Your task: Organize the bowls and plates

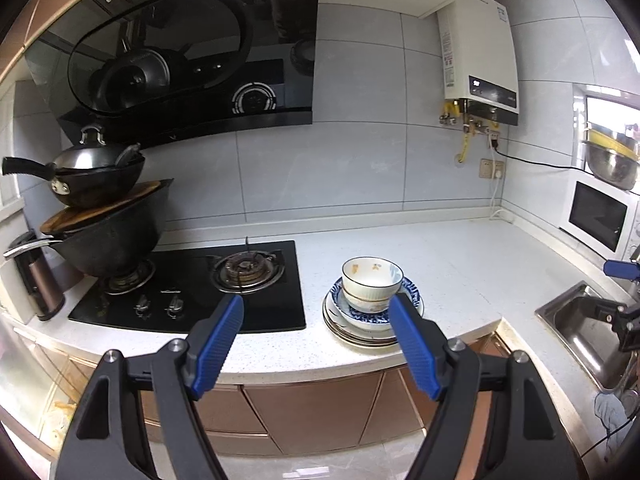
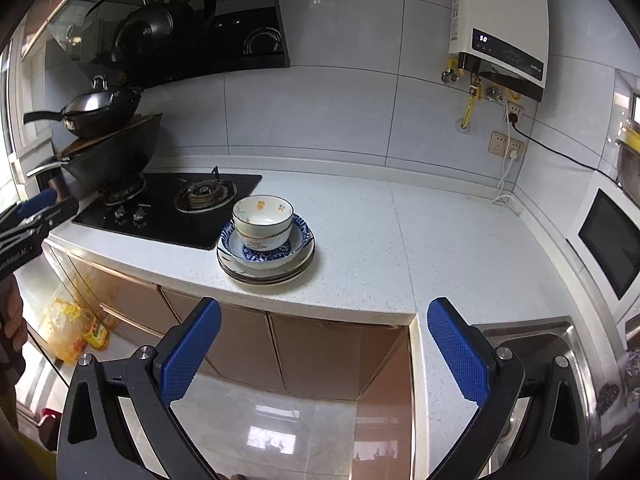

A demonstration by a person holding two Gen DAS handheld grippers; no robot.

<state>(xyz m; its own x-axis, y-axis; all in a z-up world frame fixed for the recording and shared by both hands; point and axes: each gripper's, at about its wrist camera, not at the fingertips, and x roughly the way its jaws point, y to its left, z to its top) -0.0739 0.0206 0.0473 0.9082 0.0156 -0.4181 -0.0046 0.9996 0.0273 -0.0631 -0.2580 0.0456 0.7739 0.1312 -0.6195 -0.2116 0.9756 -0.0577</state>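
White speckled countertop carries the stack: white bowl nested in a blue-patterned dish on a pile of plates, near the front edge, just beside the black gas hob. Woks stacked on the far burner. Sink off to the right, microwave beyond. Left gripper and right gripper both spread, empty, short of the stack; nothing blocks it.

sink cut off, plate count unclear
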